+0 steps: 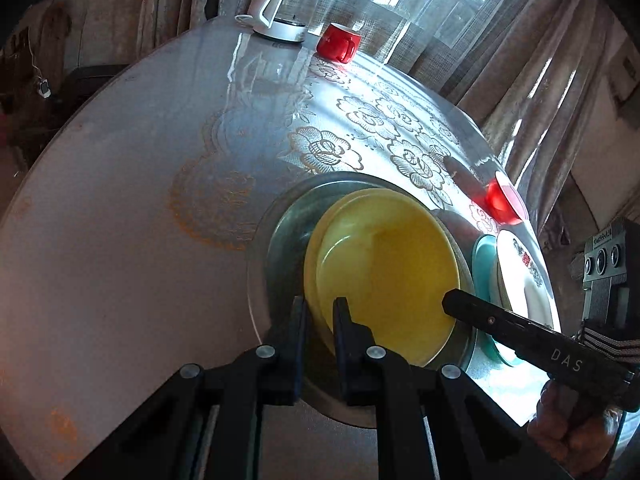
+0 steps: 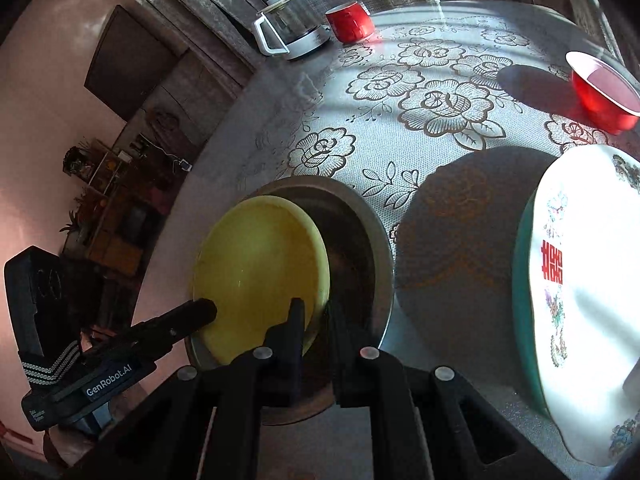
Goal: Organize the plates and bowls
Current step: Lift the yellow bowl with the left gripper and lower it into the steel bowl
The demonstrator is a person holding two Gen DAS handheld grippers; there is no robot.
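Observation:
A yellow plate [image 1: 384,268] lies tilted inside a metal bowl [image 1: 288,236] on the round table. My left gripper [image 1: 320,312] is shut on the yellow plate's left rim, one finger on each side. My right gripper [image 2: 316,316] is shut on the yellow plate's [image 2: 260,268] right rim over the metal bowl [image 2: 360,240]. Each gripper shows in the other's view: the right one [image 1: 520,328], the left one [image 2: 176,320]. A white flowered plate [image 2: 592,304] sits on a teal plate [image 2: 522,280] to the right; they also show in the left wrist view [image 1: 524,284].
A red bowl [image 2: 604,92] stands at the far right, also in the left wrist view [image 1: 502,200]. A red mug [image 1: 338,42] and a glass kettle [image 1: 286,12] stand at the far edge. A flowered lace cloth [image 2: 440,100] covers part of the table.

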